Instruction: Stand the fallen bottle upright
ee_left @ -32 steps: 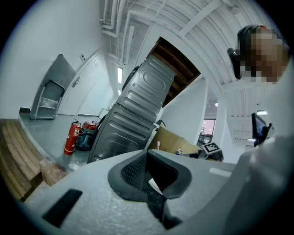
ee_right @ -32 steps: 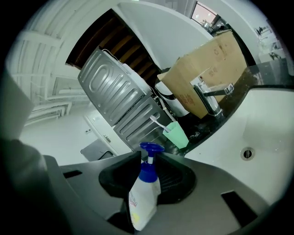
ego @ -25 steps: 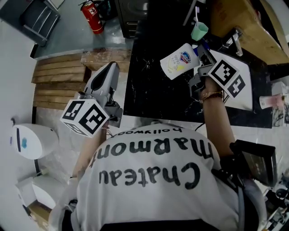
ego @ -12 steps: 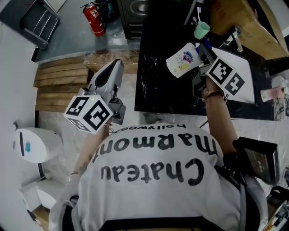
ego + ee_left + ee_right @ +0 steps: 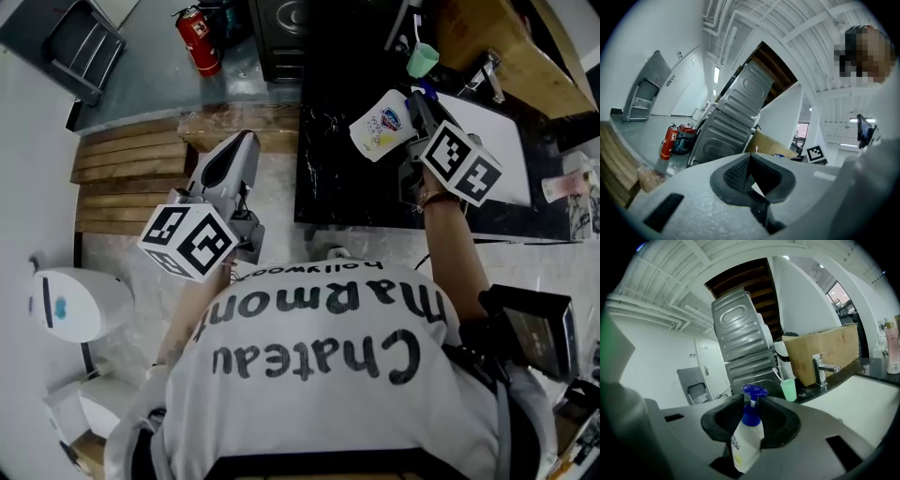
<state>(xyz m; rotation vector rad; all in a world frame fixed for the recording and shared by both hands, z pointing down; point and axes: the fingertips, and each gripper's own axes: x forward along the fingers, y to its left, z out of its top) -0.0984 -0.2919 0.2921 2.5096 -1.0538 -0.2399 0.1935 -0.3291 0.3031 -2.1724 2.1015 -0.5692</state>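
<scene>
White plastic bottle with the blue pump is clamped in the right gripper. The jaws squeeze its body from both sides just under the pump, so the pump head pokes up past the pads and the rest hangs down between them. In the right gripper view it sits close to upright, leaning only a bit.

From the head view it's over the far part of the black counter, and it looks lifted off the surface. I can't see the base well enough to swear there's no contact, though. Grabbing it high on the body makes sense to me, since that leaves the base free to go down flat on the counter.

The left gripper hangs off the counter's left edge, over the floor. Its jaws are together on nothing, and I'd guess it's just parked out of the way because one gripper is enough here.

A green cup stands at the back of the counter, just past the bottle, so I'd watch for bumping that. What seems left is straightening the bottle, setting it on the counter and letting go.
</scene>
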